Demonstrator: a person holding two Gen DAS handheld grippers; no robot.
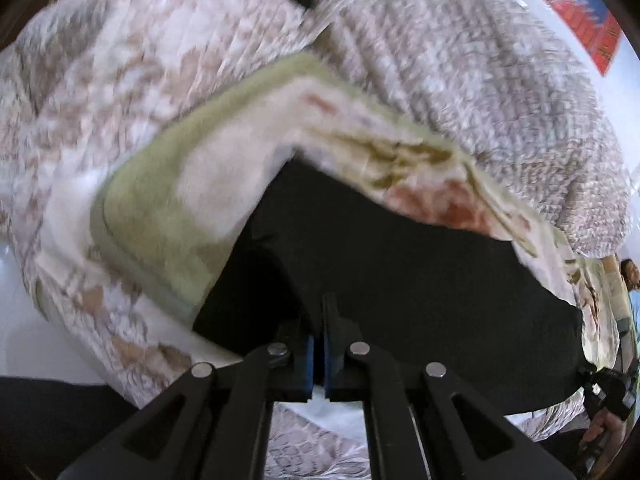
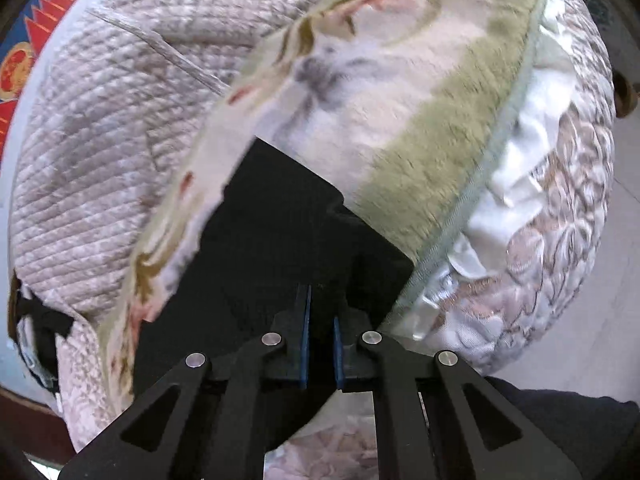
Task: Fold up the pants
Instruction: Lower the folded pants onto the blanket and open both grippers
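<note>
From the left wrist, we see our left gripper (image 1: 319, 320) pinched on the black pants (image 1: 400, 272), which lie on a floral blanket (image 1: 168, 200). From the right wrist, our right gripper (image 2: 320, 308) clamps the pants (image 2: 272, 220), fingers narrow, beside a quilted bedspread (image 2: 100, 120).

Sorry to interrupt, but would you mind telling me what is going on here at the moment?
A person is folding black pants on a bed, holding tongs in each hand. The left tongs are shut on the near edge of the pants, and the right tongs grip the fabric too. The pants lie over a floral blanket and a quilted bedspread. Both views are motion-blurred.
</note>
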